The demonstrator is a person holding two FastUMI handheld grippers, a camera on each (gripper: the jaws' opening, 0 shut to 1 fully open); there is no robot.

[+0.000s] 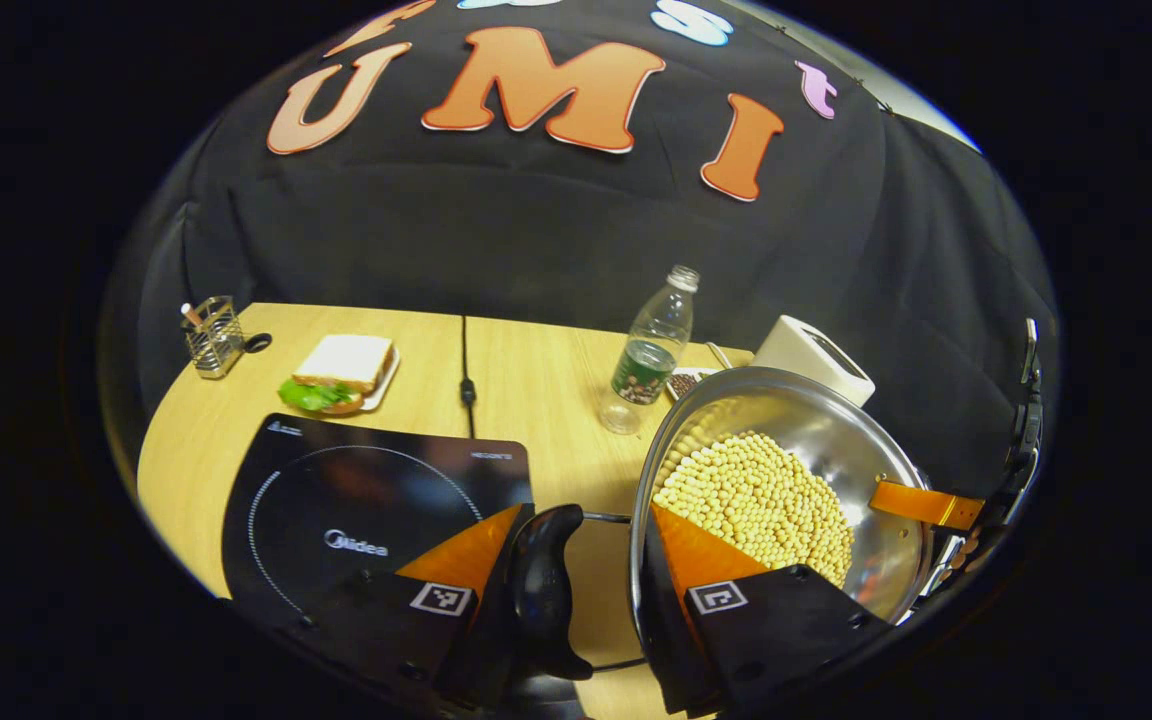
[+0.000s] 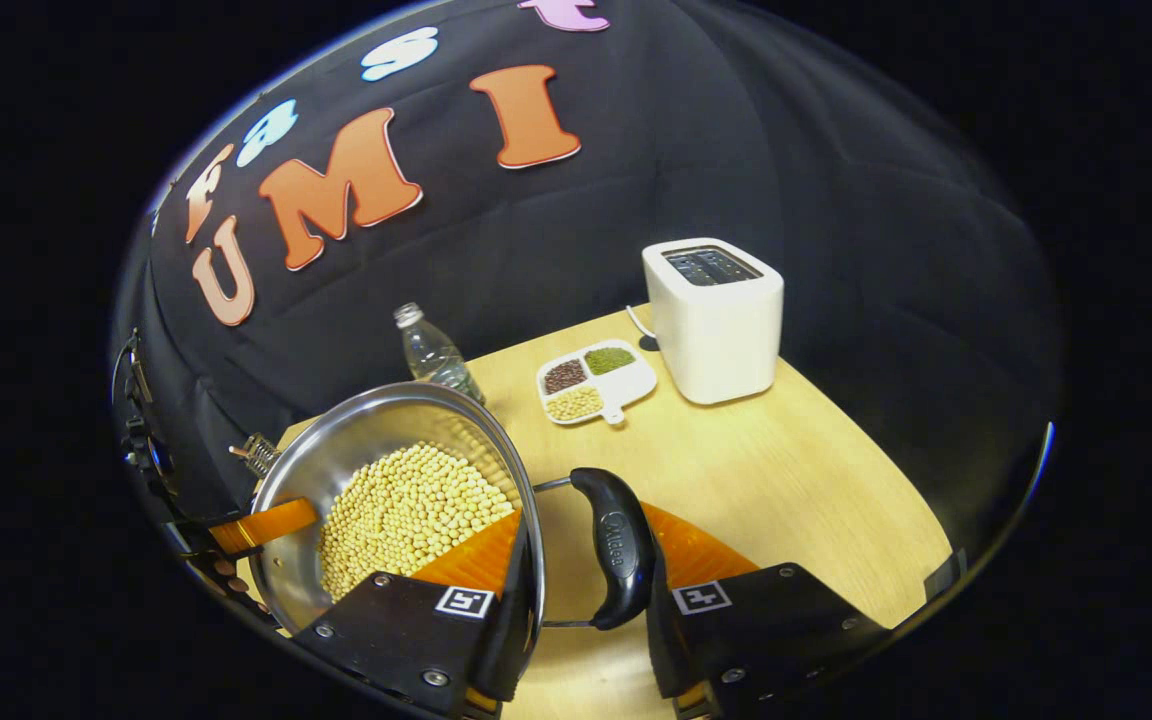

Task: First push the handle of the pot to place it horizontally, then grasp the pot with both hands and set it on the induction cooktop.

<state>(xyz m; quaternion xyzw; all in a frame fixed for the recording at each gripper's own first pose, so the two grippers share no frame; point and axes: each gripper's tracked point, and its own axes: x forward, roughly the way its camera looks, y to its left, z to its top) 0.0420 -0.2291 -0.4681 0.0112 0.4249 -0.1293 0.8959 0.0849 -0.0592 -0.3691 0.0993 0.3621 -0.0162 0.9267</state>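
Steel and full of yellow beans, the pot (image 1: 786, 480) sits at the lower right of the left gripper view, held up beside the black cooktop (image 1: 376, 500) at lower left. The left gripper (image 1: 576, 570) has one finger inside the rim and one outside past the black side handle (image 1: 541, 590), clamping that side. In the right gripper view the right gripper (image 2: 576, 570) straddles the rim and handle (image 2: 616, 560) at bottom centre the same way; a toaster (image 2: 716, 320) stands upper right.

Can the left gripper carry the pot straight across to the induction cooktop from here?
Probably yes. The left gripper straddles the pot's black side handle, and the induction cooktop lies right beside it with its glass bare; the bottle and sandwich stand farther back.
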